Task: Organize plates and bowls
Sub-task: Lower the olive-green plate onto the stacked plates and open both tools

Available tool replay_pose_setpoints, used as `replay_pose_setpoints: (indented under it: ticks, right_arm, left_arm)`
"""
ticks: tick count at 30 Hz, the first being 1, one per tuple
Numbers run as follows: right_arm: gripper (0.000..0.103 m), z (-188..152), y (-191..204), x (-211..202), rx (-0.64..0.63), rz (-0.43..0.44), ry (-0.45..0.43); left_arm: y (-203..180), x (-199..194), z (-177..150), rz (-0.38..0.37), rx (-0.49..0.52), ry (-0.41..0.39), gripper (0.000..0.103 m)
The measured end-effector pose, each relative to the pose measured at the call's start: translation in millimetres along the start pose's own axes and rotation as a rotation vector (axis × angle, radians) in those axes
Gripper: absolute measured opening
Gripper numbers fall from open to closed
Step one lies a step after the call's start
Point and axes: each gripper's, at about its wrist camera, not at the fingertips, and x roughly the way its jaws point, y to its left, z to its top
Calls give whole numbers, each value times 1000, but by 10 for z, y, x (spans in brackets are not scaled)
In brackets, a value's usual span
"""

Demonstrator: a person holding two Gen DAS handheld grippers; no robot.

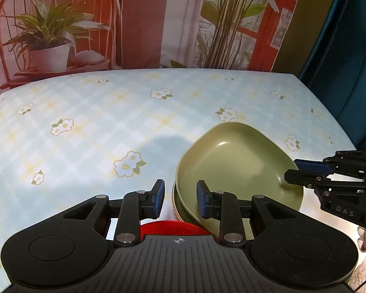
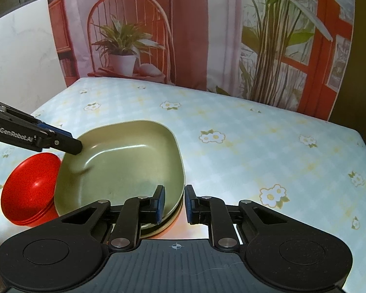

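Observation:
A green squarish plate [image 1: 231, 161] [image 2: 124, 161] lies on top of a small stack of plates [image 2: 166, 227] near the table's front edge, a little off-centre on them. My left gripper [image 1: 180, 196] straddles its left rim, one pad inside and one outside, with a clear gap on both sides, so it is open. My right gripper [image 2: 174, 204] straddles the right rim with its jaws narrow; the outer pad touches the rim and it looks shut on the plate. A stack of red bowls [image 2: 29, 190] stands against the plates' left side.
The table [image 1: 90, 127] wears a pale blue checked cloth with white flowers, and its far half holds nothing. A printed backdrop of a chair and plants hangs behind it. A dark teal curtain [image 1: 349, 48] hangs at the right. A person's fingers [image 1: 363, 239] show behind the right gripper.

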Motion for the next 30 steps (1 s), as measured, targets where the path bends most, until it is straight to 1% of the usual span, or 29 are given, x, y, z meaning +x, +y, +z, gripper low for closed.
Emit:
replay_pose_setpoints:
  ticks: [5,14,19,30]
  right_arm:
    - [12,-2,-4,9,-2,-8,2]
    - [12,-15,-121,1,27,-33,-14]
    - [10,-12,-79,-1,18,-10,-8]
    - [11,-24,-48,41,15,-21,7]
  left_arm:
    - [13,45,-19,11,-6,13,30]
    - [105,119,-18,37,-17,25,30]
    - [122,107,-13,31,-23,22,30]
    - [66,29,1,19,-15,3,30]
